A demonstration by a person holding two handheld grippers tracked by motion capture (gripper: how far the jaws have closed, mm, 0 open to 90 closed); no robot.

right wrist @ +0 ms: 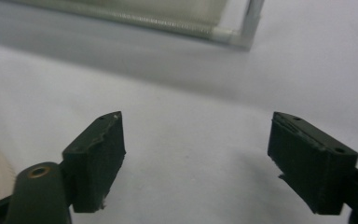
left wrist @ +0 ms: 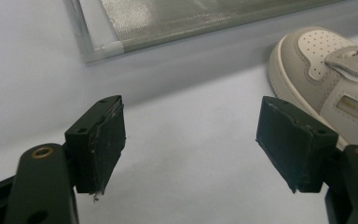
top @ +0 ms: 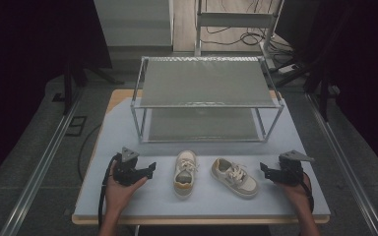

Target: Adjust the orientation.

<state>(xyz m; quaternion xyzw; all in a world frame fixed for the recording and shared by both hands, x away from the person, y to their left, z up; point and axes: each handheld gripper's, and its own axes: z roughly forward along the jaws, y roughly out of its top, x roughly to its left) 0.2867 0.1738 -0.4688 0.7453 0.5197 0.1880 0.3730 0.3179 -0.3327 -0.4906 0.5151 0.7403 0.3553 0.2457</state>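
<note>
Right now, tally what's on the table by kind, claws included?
Shoes: 2, the left shoe and the right shoe, both cream-white with tan trim
Metal two-tier racks: 1, the rack behind the shoes
Claws: 2, the left claw and the right claw, both open and holding nothing
Total: 5

The right tool (right wrist: 196, 158) gapes empty above the white table (right wrist: 191, 112).

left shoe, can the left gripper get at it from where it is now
Probably yes: the left gripper is open beside the left shoe, with bare tabletop between them and nothing in the way.
</note>
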